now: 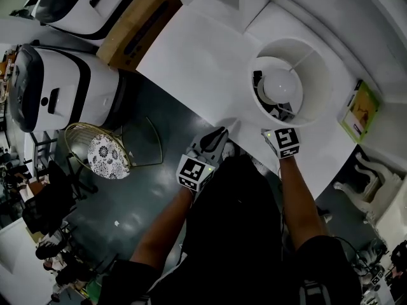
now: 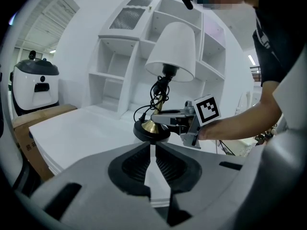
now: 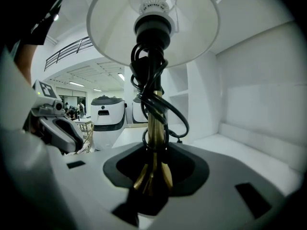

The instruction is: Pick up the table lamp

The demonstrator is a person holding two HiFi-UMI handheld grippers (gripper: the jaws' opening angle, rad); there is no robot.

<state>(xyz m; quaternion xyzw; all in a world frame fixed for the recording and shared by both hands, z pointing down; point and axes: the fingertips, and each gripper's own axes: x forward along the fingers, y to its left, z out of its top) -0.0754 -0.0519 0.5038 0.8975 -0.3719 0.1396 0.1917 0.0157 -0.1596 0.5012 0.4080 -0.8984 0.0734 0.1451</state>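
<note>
Head view: the white-shaded table lamp (image 1: 289,84) stands at 1 o'clock over the flat white table (image 1: 203,56), its open shade top showing the bulb. The right gripper (image 1: 278,124) reaches in under the shade from 6 o'clock, with a bare forearm running straight down behind its marker cube. The left gripper (image 1: 219,134) sits near the table's edge at 7 o'clock of the lamp, apart from it and angled toward 1 o'clock.

Left gripper view: its jaws are pressed together with nothing between them. At 12 o'clock beyond them the lamp is upright before a white shelf unit (image 2: 124,66). The right gripper (image 2: 165,119) comes in level from 3 o'clock, just above the round black base (image 2: 151,131).

Right gripper view: the jaws pinch the slim brass stem (image 3: 153,171) dead centre, and a black cord (image 3: 163,114) loops round it. The shade (image 3: 153,23) fills 12 o'clock. The left gripper (image 3: 57,128) shows at 9 o'clock.
</note>
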